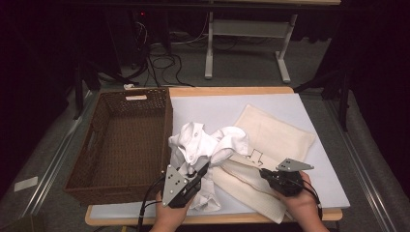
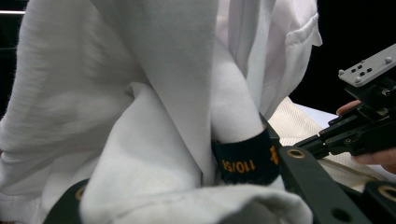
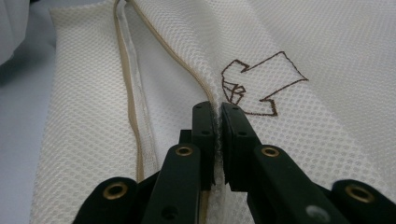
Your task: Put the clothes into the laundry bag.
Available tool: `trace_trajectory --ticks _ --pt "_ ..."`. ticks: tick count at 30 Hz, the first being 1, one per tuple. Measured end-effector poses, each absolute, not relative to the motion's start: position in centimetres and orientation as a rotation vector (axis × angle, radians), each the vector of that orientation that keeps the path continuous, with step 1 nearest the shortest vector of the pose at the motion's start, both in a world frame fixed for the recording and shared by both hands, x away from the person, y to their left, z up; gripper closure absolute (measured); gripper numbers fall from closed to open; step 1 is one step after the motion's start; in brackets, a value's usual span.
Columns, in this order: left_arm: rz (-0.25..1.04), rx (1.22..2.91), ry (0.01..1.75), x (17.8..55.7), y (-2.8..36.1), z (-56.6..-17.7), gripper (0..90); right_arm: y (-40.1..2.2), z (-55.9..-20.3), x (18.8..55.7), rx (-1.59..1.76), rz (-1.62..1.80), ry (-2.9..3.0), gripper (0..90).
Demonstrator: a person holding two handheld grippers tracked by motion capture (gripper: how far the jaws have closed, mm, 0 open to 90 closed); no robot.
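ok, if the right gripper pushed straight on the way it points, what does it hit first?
The right gripper is already shut on an edge of the mesh bag, so more bag comes first, near the brown arrow mark. Beyond that, likely the white garment, though depth is unclear.

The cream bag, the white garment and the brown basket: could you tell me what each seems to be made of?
Cream bag: fine synthetic-looking mesh, with tiny regular holes. White garment: soft matte knit, probably cotton, draping in thick folds. Brown basket: woven wicker or an imitation, with an open lattice rim.
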State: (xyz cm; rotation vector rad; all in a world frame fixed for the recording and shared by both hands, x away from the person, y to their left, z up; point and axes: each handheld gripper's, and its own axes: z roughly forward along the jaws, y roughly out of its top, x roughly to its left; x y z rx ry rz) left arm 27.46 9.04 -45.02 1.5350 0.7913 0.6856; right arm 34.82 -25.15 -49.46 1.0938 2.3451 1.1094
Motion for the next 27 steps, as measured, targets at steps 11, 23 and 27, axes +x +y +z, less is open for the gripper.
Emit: trace_trajectory --ticks 11,23,27 --pt "0.693 1.530 0.795 27.5 9.1 -45.1 71.5 -23.5 -48.3 35.3 1.031 1.221 2.297 87.3" --pt "0.699 1.544 0.723 26.2 7.5 -44.7 71.5 -22.4 -46.8 34.4 0.969 1.351 2.251 87.1" --pt "0.683 1.572 0.707 25.8 6.6 -45.3 71.5 -22.7 -46.5 34.4 0.988 1.360 2.220 87.1"
